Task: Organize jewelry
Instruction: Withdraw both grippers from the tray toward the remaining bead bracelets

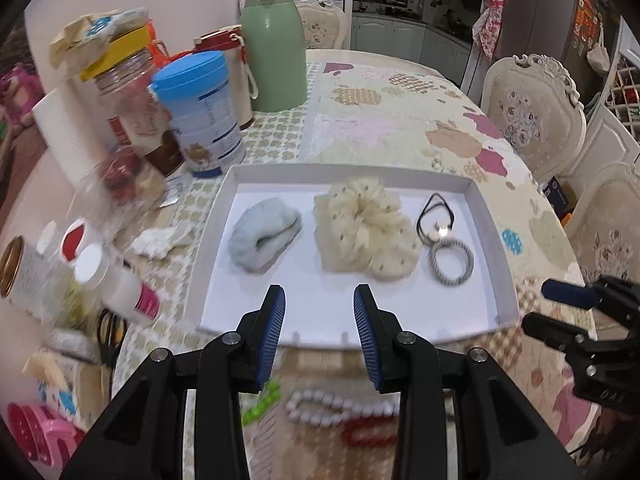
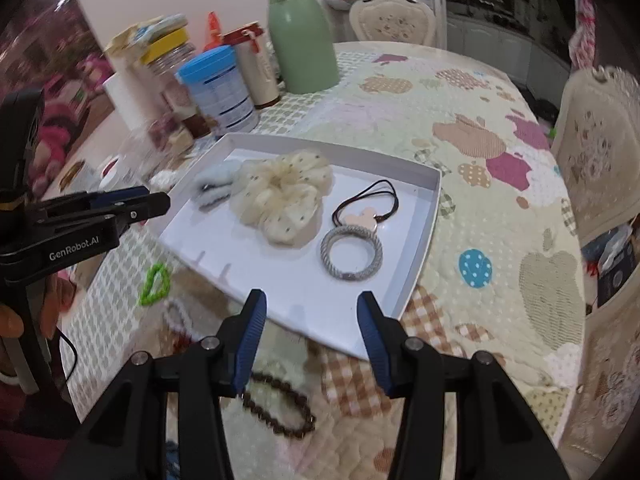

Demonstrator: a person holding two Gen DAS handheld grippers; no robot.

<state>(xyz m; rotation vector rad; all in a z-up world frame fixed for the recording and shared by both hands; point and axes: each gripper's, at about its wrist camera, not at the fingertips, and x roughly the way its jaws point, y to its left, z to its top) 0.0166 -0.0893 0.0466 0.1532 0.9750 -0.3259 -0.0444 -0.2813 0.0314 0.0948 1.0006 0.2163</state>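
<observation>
A shallow white tray is sitting on the patterned tablecloth, holding a pale blue fluffy scrunchie, a cream dotted scrunchie, a black cord hair tie with a charm and a grey braided hair ring. Outside its near edge are lying a white bead bracelet, a green bracelet and a brown bead bracelet. The left gripper and the right gripper are both tilting down toward the tray's near edge, each with jaws spread and nothing between them.
</observation>
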